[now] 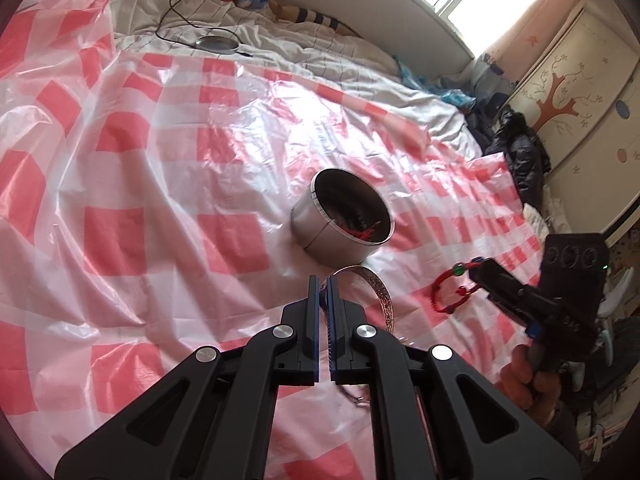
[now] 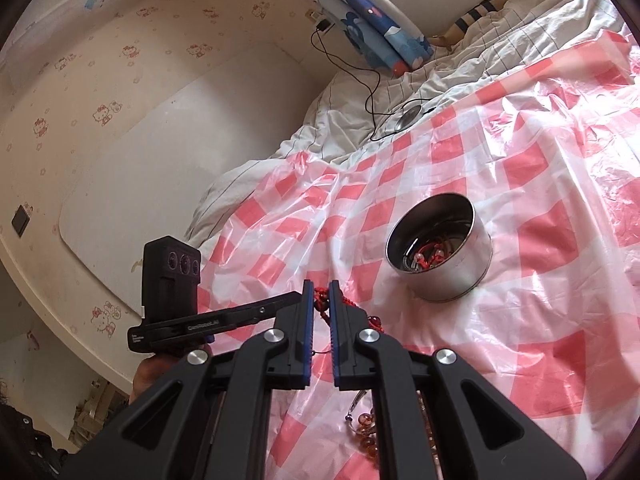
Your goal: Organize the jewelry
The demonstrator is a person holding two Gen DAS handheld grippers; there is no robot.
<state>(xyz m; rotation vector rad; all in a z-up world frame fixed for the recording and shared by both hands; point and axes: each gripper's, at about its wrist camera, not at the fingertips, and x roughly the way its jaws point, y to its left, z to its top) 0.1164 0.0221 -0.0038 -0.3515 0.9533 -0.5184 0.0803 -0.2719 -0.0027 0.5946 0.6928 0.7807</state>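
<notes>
Two bracelets [image 1: 372, 292] in gripper [image 1: 324, 280] tips

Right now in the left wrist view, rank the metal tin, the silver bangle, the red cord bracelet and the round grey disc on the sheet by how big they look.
1. Metal tin.
2. Silver bangle and red cord bracelet: too alike to rank.
4. Round grey disc, though it lies farthest away, so its true size is unsure.

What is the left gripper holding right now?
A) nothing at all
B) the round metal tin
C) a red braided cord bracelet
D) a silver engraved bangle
D: in the left wrist view the left gripper is shut on the silver bangle, whose patterned band arcs out beside its fingertips; the red cord bracelet hangs from the right gripper instead.
</notes>
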